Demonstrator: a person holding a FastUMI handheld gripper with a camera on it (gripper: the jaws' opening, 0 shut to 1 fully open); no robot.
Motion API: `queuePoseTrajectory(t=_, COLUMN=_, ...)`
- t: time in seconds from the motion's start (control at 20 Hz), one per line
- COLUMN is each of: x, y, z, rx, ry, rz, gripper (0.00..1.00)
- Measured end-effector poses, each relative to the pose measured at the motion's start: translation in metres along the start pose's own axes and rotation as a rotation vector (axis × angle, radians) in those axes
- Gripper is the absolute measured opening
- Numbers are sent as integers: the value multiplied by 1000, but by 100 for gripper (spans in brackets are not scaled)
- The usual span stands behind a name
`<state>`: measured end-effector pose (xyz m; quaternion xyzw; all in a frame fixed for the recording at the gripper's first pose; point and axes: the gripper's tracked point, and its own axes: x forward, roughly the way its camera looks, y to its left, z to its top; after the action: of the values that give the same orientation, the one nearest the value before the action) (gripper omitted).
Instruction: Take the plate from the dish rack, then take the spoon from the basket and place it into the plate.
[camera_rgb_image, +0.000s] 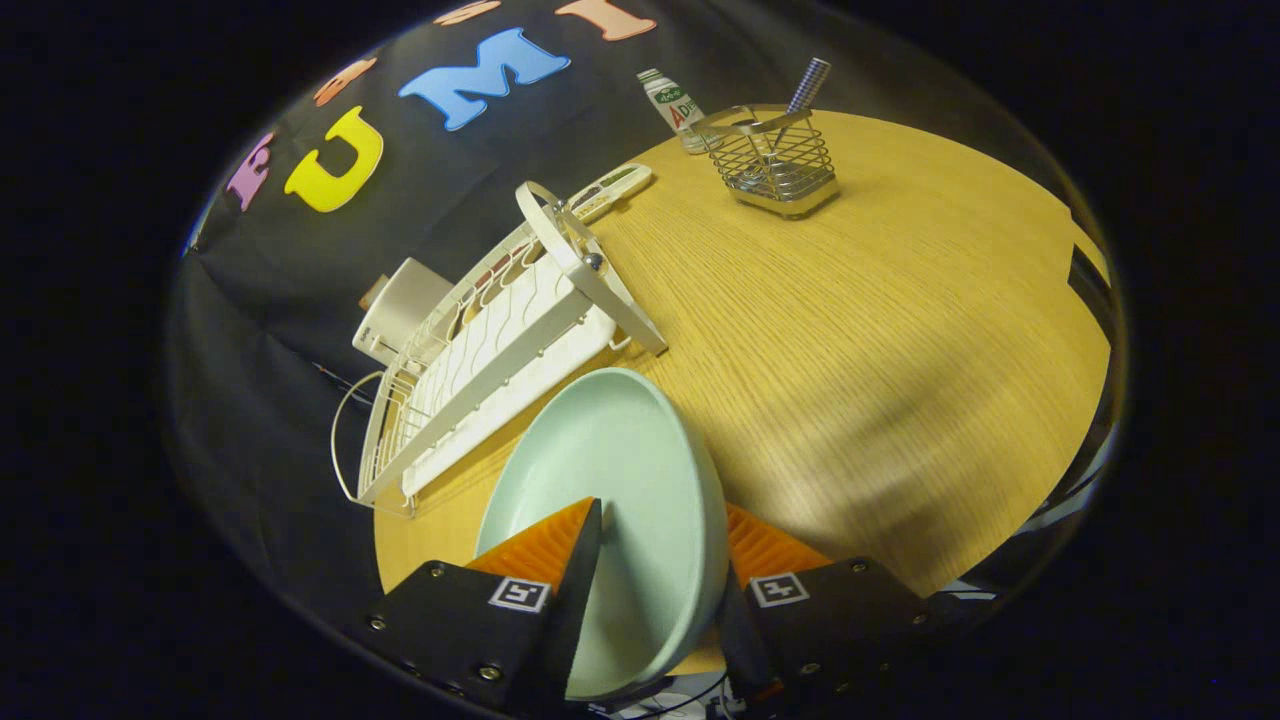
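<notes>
While I hold the rig tilted over the wooden tabletop (860, 330), my tongs (655, 560) are pinching the plate (620, 470), a pale green one held on edge, with one finger lying across its inner face and the other pressed against its back. The plate is out of the dish rack (500, 350) and sits just in front of the rack's near end, apart from it as far as I can tell, though whether its lower rim touches the tabletop I cannot tell. The dish rack is white, with wire hoops along its length and a flat tray under them, and it runs along the tabletop's edge beside the black cloth wall. Well beyond the plate, at the far side of the tabletop, stands the basket (778, 165), a small wire holder with a solid base. The spoon (808, 85) stands in it, its patterned handle sticking up and leaning out over the basket's rim; I cannot see its bowl. Just behind the basket stands a small bottle (672, 102) with a label. A flat pale tray-like thing (610, 190) lies past the rack's far end, and a pale rounded object (400, 305) sits behind the rack against the cloth.
</notes>
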<state>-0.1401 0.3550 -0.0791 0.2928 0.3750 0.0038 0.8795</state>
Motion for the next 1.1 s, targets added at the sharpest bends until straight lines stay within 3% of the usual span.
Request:
queuePoseTrajectory(t=0.15, x=-4, y=-10, z=7, rx=-62, ry=-18, rz=-54, gripper=62)
queuePoseTrajectory(t=0.3, x=-15, y=-17, z=23, rx=-106, ry=-68, rz=-96, gripper=79)
queuePoseTrajectory(t=0.75, x=-71, y=-48, z=183, rx=-54, ry=-470, rz=-263, gripper=78)
queuePoseTrajectory(t=1.1, x=-63, y=-90, z=263, rx=72, ry=-582, rz=-360, gripper=78)
